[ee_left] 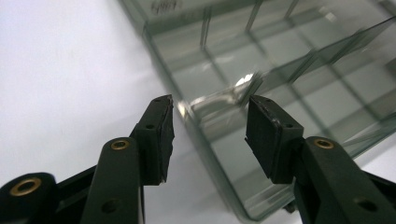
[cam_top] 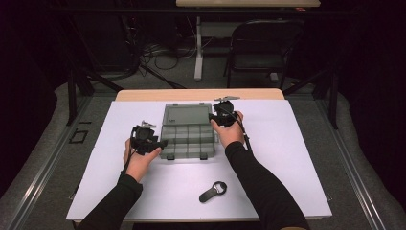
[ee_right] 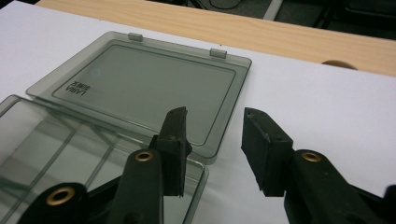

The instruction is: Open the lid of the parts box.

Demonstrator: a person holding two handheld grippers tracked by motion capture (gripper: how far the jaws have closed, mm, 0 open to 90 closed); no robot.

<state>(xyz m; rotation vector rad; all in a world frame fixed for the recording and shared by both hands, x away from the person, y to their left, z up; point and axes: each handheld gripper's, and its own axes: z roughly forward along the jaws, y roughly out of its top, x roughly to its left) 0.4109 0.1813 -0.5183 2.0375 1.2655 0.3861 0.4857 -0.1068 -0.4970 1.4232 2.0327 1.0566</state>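
Nearest the person lies a small black tool [cam_top: 213, 191] on the white table cover [cam_top: 287, 158], well apart from both hands; beyond it sits the smoky clear compartment box [cam_top: 187, 140], its tray at the middle of the cover and its lid [ee_right: 149, 88] folded flat open behind it.

The work in hand looks like letting go of the opened box. To do it well, both grippers should part enough that neither pad drags the light plastic as they draw away, and lift clear instead of sliding sideways (a snagged corner would shift the tray).

The left gripper [ee_left: 209, 128] straddles the near left corner of the tray; its jaws stand apart, one outside the wall and one over a compartment, with no pad pressing on the plastic as far as its own view shows; the hand rests low at the box's left side, forearm angled in from the bottom.

The right gripper [ee_right: 212, 133] hovers at the tray's far right corner, just beside the lid's edge; its jaws are spread with nothing between them; the wrist is raised, the forearm reaching forward along the box's right side.
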